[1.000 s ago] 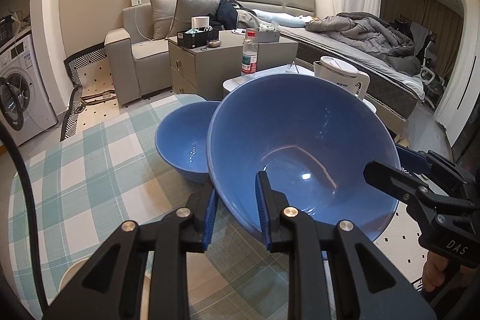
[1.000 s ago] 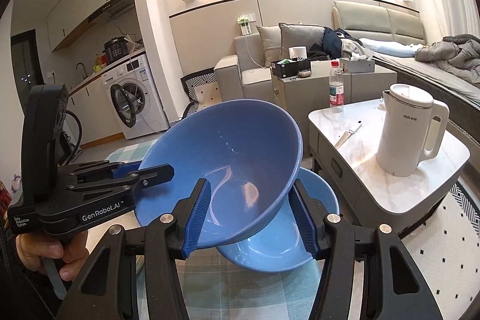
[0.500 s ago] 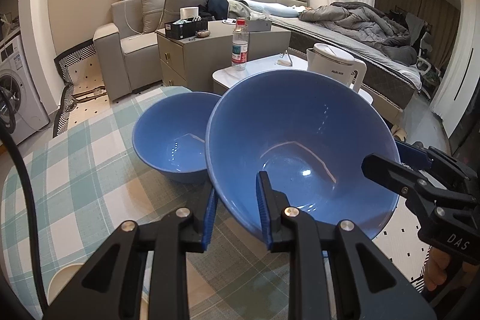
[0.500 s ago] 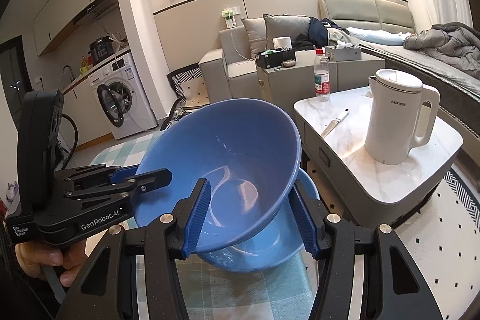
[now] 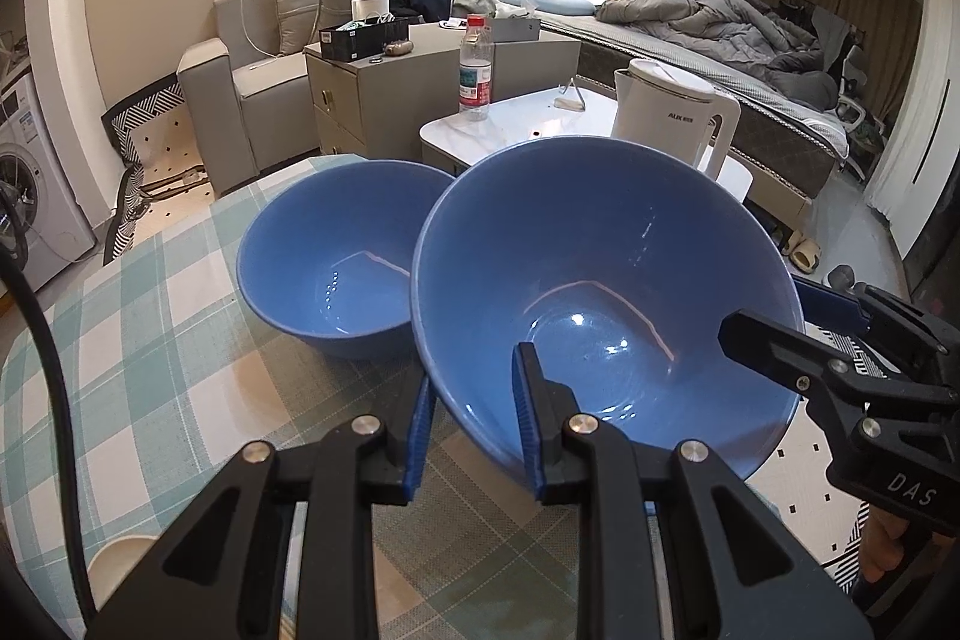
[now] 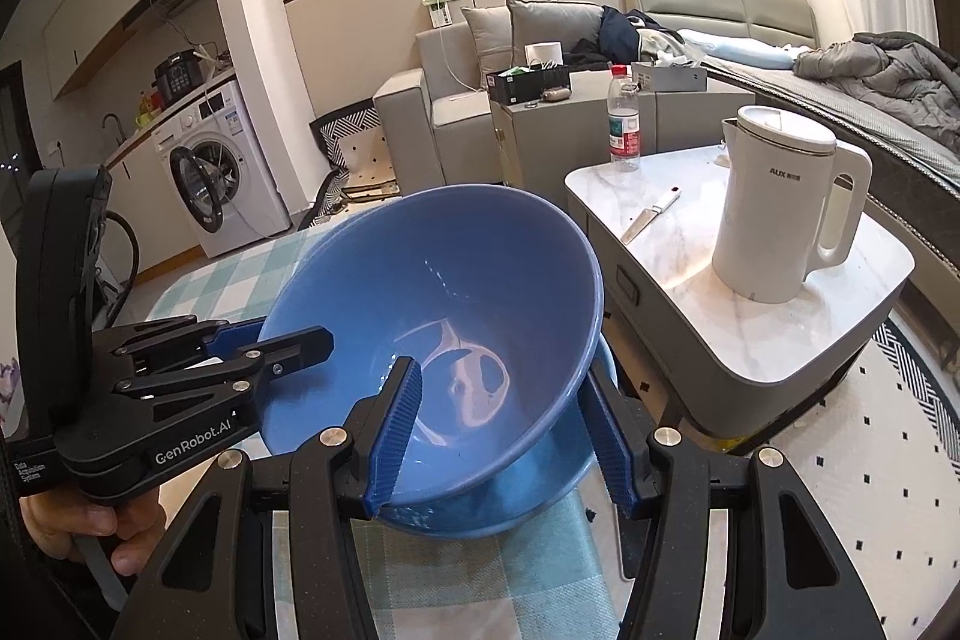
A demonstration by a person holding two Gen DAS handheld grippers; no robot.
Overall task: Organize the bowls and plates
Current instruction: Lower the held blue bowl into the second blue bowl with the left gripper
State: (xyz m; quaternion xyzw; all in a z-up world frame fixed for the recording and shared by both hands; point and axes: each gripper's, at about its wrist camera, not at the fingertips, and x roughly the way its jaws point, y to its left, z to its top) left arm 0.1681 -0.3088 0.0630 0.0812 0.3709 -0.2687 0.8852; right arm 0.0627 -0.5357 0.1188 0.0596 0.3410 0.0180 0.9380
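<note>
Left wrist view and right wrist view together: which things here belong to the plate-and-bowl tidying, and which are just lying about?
Job:
large glossy blue bowl, gripped at its rim by left tongs and right tongs
second blue bowl on checked tablecloth

Lying about:
white electric kettle
clear plastic water bottle
knife

Large blue bowl (image 5: pixel 606 280) held tilted in the air over the table's right edge, both grippers clamped on its rim: left gripper (image 5: pixel 471 418) at the near rim, right gripper (image 6: pixel 498 424) at the opposite side. Second blue bowl (image 5: pixel 342 256) sits on the checked tablecloth (image 5: pixel 150 340) directly beside and partly under it; rims nearly touching in the left wrist view, no gap for a finger between. Open cloth to the left of the resting bowl and in front of it. A pale dish rim (image 5: pixel 120 556) at the near left corner. Black cable (image 5: pixel 54 388) crosses the left margin. Marble side table (image 6: pixel 768 292) with kettle (image 6: pixel 780 208), bottle (image 6: pixel 624 118) and knife (image 6: pixel 648 214) stands close on the right, narrow floor strip between.
</note>
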